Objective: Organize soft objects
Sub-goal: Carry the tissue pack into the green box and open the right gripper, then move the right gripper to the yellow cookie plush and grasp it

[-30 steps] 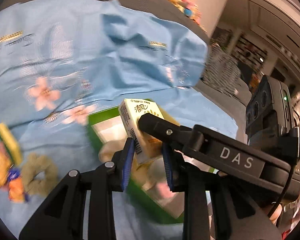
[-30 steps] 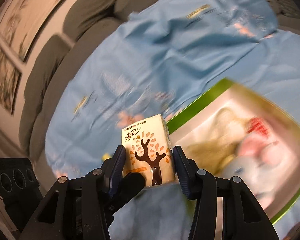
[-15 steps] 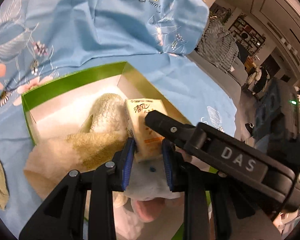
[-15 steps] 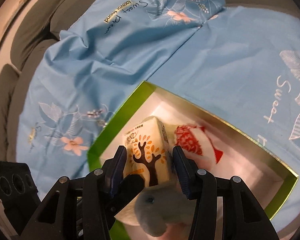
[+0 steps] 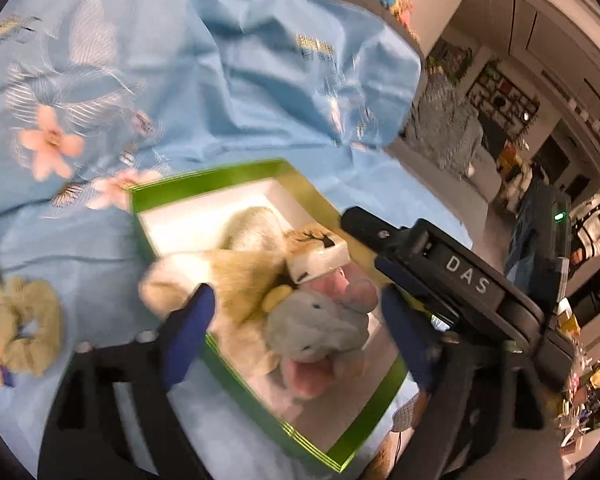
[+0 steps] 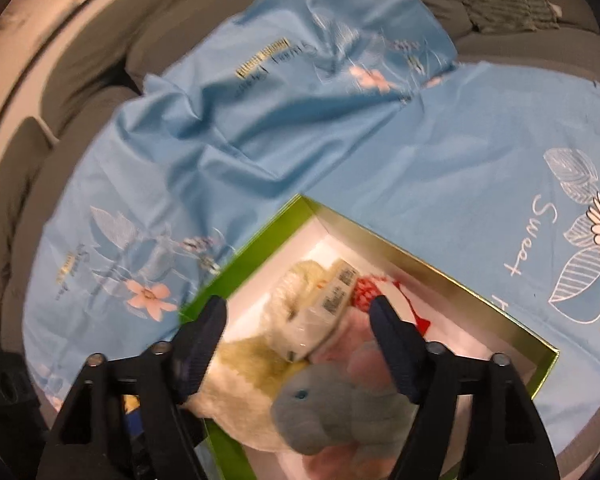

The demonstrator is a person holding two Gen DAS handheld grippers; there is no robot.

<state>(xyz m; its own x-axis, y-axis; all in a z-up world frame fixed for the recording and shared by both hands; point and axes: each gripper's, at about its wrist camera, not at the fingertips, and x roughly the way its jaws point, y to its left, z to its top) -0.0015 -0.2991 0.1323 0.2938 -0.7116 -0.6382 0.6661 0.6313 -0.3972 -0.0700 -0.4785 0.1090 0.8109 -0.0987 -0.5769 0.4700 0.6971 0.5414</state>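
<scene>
Both grippers, left gripper and right gripper, stand with jaws wide and nothing between the pads; both sets have just been opening. A second ago each clamped the tissue pack; it now lies free inside the green box, atop the cream plush and beside the grey plush. You should withdraw upward, clear of the box rim, without snagging the toys. Farther out, toward the left edge of the blue sheet, the green scrunchie remains unboxed; judge that your next item.
</scene>
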